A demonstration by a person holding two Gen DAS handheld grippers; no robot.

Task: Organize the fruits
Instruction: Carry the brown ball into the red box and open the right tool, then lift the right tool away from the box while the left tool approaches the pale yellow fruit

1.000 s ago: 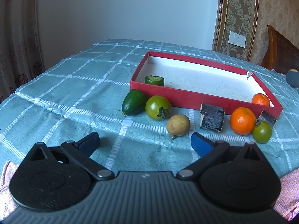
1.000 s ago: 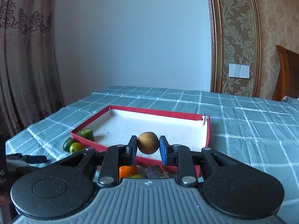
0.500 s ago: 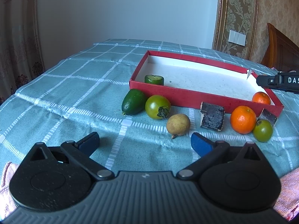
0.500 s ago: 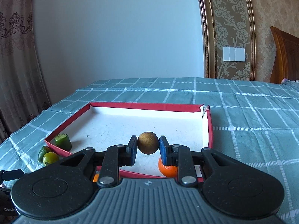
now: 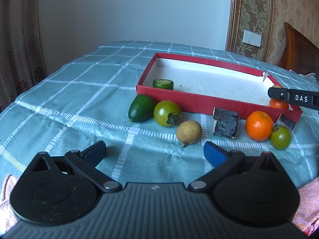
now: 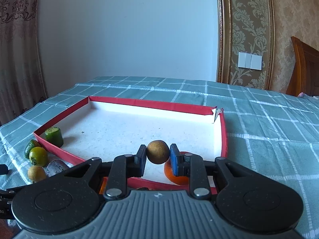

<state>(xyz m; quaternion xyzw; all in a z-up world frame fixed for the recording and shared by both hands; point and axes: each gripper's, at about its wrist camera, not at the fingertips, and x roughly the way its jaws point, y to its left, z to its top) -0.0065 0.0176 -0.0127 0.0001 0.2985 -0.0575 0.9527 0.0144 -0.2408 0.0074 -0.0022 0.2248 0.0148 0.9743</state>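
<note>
Checked cloth covers the bench (image 5: 83, 91): two oranges, two green tomatoes; right tongs (image 6: 158, 156) clamp one brown fruit (image 6: 158, 152) over the red tray (image 6: 151, 104), left tongs (image 5: 154, 152) spread wide, empty

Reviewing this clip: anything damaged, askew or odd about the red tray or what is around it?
Yes. The red tray's far right corner is torn, with a white flap sticking out where the walls should meet. Two dark, charred-looking blocks sit among the fruit outside the tray's near wall. Nothing looks spilled.
</note>
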